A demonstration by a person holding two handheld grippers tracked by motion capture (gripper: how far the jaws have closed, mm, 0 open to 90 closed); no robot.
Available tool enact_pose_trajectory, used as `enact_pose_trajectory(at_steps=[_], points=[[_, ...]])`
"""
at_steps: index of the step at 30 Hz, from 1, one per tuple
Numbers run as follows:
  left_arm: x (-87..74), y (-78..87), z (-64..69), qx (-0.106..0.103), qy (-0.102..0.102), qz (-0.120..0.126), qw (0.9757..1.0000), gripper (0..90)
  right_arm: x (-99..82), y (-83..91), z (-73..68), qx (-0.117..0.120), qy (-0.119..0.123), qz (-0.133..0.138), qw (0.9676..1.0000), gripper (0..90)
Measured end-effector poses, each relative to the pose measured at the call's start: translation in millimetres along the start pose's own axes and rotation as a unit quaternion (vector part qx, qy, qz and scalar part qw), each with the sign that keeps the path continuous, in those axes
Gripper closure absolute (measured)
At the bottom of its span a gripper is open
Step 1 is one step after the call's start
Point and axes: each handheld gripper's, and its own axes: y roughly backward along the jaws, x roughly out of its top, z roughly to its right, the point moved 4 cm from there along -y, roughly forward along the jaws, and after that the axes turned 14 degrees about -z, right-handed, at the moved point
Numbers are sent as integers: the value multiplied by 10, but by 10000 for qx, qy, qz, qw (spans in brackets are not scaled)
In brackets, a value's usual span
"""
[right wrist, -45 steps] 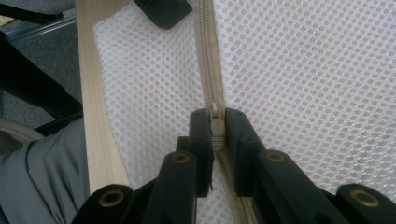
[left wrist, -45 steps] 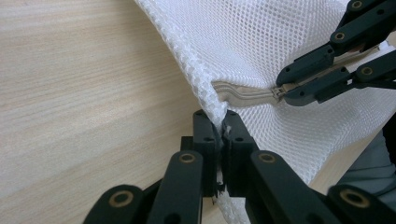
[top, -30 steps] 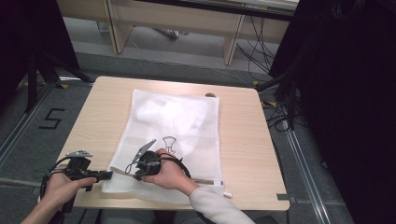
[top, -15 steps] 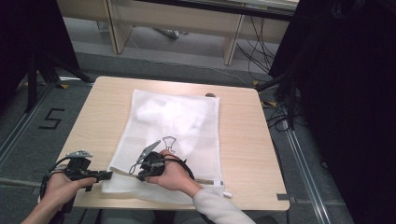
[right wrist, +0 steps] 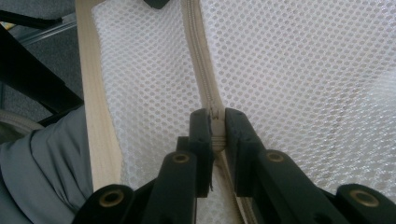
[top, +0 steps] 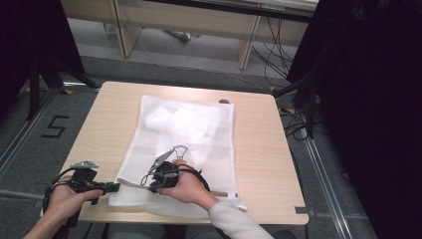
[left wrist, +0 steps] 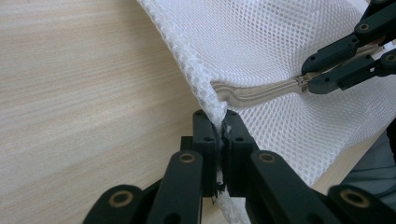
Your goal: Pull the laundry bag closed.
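At the table's near edge, the left gripper [left wrist: 218, 122] pinches the mesh bag's [top: 189, 134] corner while the right gripper [right wrist: 215, 122] clamps its zipper [right wrist: 201, 65].

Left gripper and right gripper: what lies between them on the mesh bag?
In the left gripper view, a closed stretch of zipper runs from left gripper to right gripper.

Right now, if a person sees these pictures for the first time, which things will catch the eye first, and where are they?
The white mesh bag stands out first; it lies flat in the middle of the wooden table, with something white inside. At its near edge, the left gripper is shut on the bag's corner, and the right gripper is shut on the beige zipper that runs along this edge.
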Motion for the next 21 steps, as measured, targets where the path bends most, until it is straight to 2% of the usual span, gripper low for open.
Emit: enact_pose_trajectory(at_steps=[4, 7, 14, 17, 21], points=[[-3, -3, -6, 7, 0, -25, 10000, 853, -18, 0, 20, 15, 47, -13, 10000, 825], [-1, -7, -3, 30, 16, 1, 10000, 853, -39, 7, 13, 2, -94, -65, 9999, 825], [-3, -3, -6, -6, 17, -18, 10000, 853, -50, 25, 22, 16, -11, -54, 10000, 825], [-1, -6, -3, 0, 16, -7, 10000, 853, -73, 39, 31, 53, -110, -62, 9999, 825], [-1, -7, -1, 18, 19, 7, 10000, 853, -77, 45, 38, 59, -82, -61, 9999, 825]])
